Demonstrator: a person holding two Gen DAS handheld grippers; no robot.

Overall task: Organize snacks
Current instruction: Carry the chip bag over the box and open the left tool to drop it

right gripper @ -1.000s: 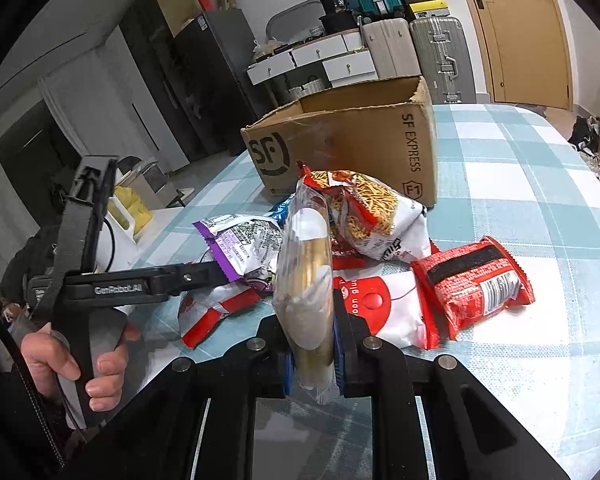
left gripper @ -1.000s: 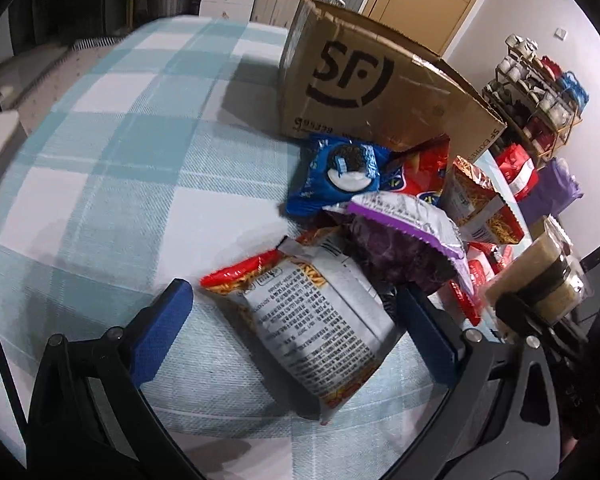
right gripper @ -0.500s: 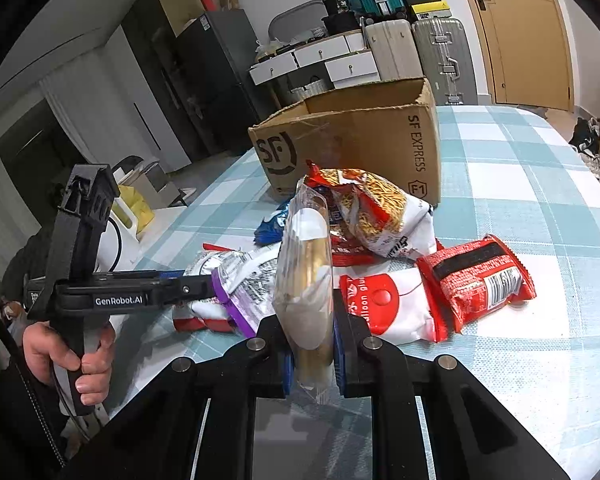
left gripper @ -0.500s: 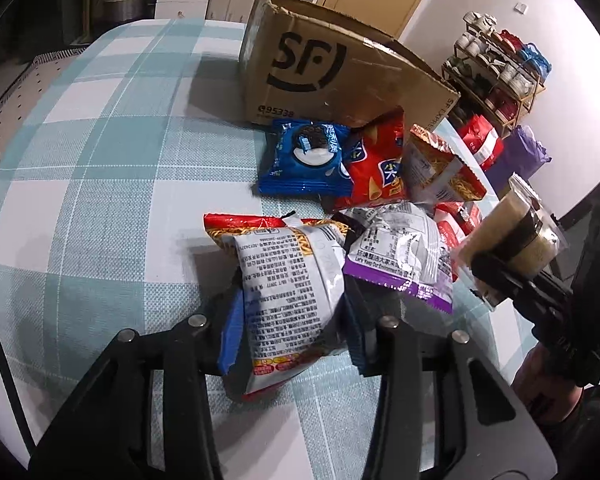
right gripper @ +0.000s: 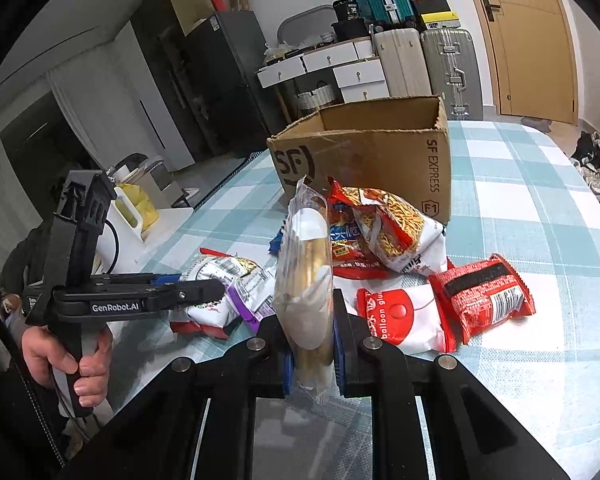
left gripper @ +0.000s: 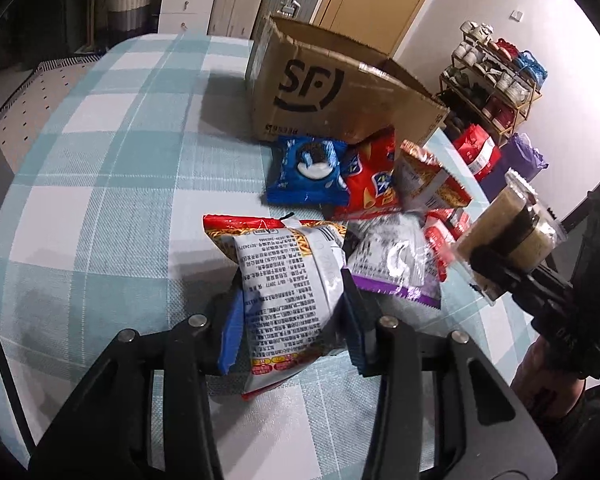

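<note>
My left gripper (left gripper: 290,326) is shut on a white and red noodle snack bag (left gripper: 288,284), held just over the checked tablecloth; the same gripper (right gripper: 204,288) and bag (right gripper: 216,276) show at the left of the right wrist view. My right gripper (right gripper: 312,344) is shut on a clear-wrapped sandwich cake (right gripper: 306,280), held upright above the table; it also shows at the right of the left wrist view (left gripper: 508,232). An open SF cardboard box (left gripper: 332,92) (right gripper: 364,156) stands behind the snack pile.
On the checked tablecloth (left gripper: 100,184) lie a blue cookie pack (left gripper: 310,172), a red chip bag (left gripper: 374,180), a purple-edged bag (left gripper: 392,260), a noodle snack bag (right gripper: 392,236), a white and red pack (right gripper: 400,316) and a red wafer pack (right gripper: 482,296). A shelf (left gripper: 496,76) stands beyond the table.
My left gripper closed on the white and red noodle bag and lifted it slightly. The purple-edged bag flipped onto its back. My right gripper kept hold of the cake.
</note>
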